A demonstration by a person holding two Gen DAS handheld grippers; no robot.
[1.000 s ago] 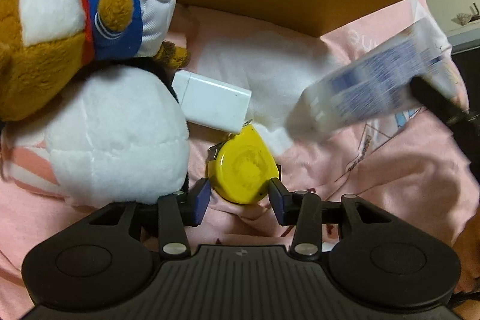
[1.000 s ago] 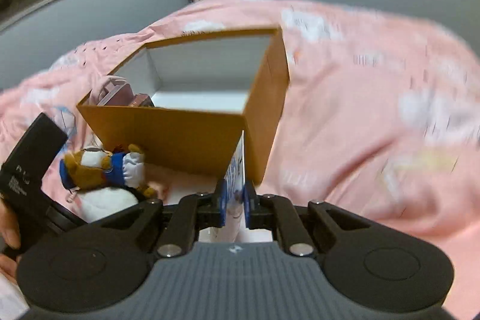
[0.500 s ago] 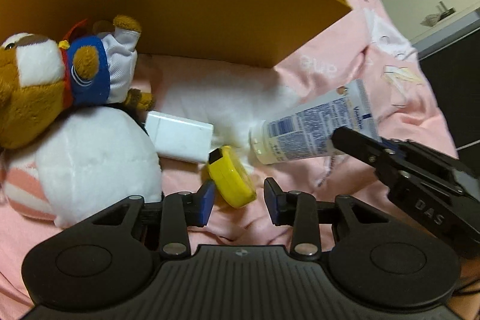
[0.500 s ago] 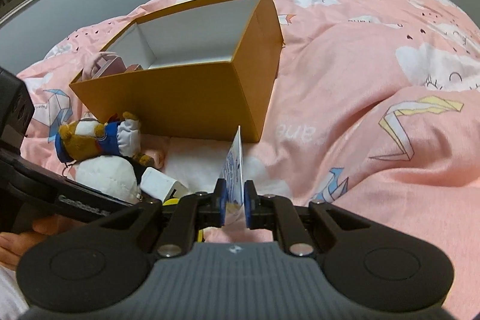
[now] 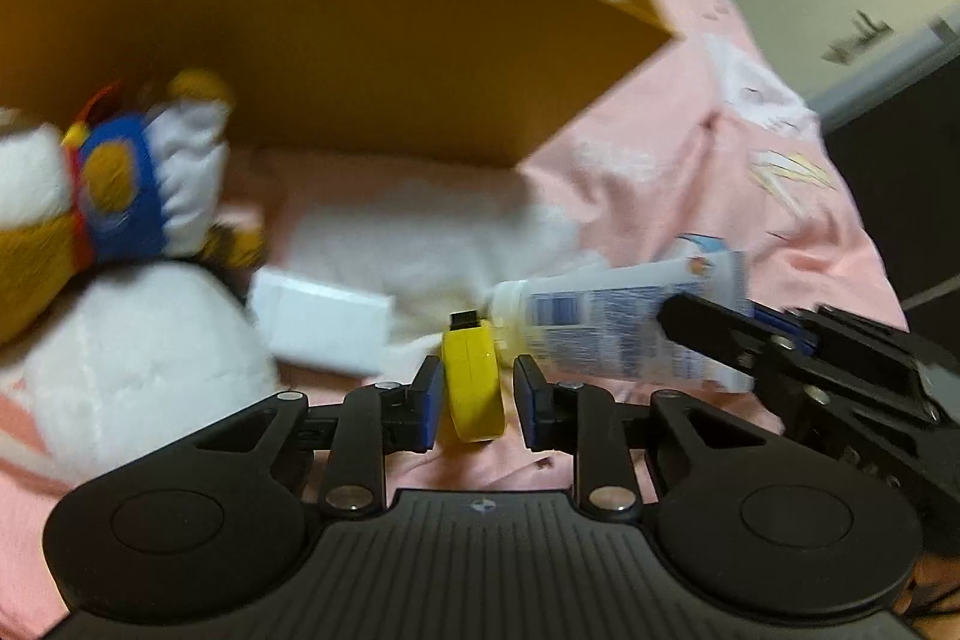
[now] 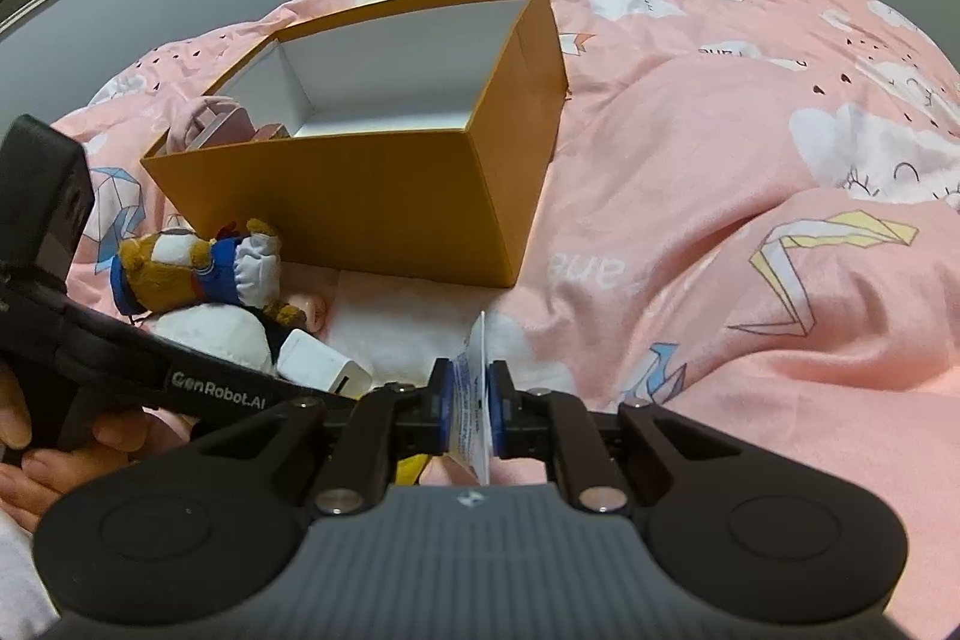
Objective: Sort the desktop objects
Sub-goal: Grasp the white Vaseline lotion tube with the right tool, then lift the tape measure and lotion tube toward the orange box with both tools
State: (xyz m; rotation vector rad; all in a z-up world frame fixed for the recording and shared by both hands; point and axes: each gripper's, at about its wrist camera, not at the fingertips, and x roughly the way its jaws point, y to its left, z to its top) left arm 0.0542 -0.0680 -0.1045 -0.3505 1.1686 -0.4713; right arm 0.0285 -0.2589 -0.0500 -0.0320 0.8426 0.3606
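Left wrist view shows your left gripper (image 5: pixel 477 397) closing around the yellow tape measure (image 5: pixel 473 388) standing on edge on the pink bedspread (image 5: pixel 690 160), pads not yet pressing. Your right gripper (image 6: pixel 468 409) stays out of the orange box (image 6: pixel 384 214), clamped on the lotion tube (image 6: pixel 471 400).

Your left tongs (image 5: pixel 477 391): matte black body, ribbed central plate with a small round emblem, a large round housing with a circular recess on either side. Two black linkage arms, each pinned by a silver screw, run forward to blue pads (image 5: pixel 429 403). Your right tongs (image 6: pixel 468 403): same build, ribbed plate reading dark grey, same silver screws and blue pads. Seen from the right wrist view, the left unit's black side bar carries white lettering "GenRobot.AI". A white sleeve edge (image 6: pixel 15 580) shows at lower left.
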